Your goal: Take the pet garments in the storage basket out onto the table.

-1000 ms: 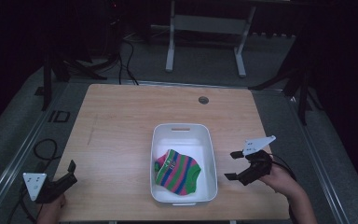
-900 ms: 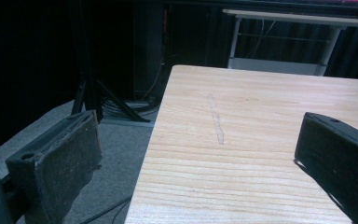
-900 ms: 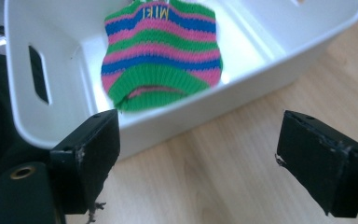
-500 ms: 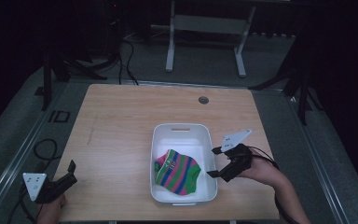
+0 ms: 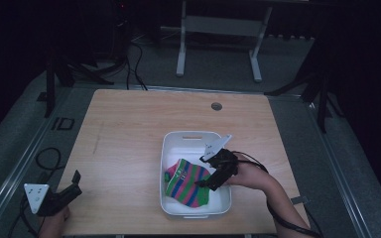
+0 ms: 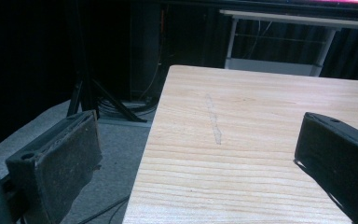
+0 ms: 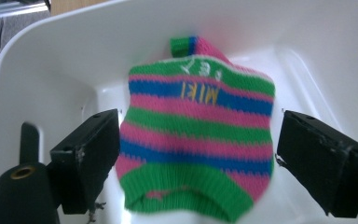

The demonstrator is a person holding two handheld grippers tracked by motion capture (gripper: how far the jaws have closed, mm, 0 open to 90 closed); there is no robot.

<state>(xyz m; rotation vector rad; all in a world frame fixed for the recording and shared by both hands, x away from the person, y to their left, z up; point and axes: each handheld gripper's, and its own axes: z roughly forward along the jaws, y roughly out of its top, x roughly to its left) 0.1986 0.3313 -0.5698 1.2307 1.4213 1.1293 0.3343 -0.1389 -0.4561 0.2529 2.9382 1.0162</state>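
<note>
Moved over the tub [image 5: 167,148] now: right gripper [image 7: 196,154], jaws wide apart on both sides of the sock [image 7: 198,144] lying inside, ready to pinch it. Left gripper [image 6: 200,158] open too, waiting at bench [image 5: 129,129] corner.

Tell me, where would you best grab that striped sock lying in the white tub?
Probably at the green ribbed cuff of the striped sock, coming down from above. The sock lies flat in the white tub, and the right hand-held gripper already has its open jaws on either side of that cuff, so closing there should gather the fabric.
</note>
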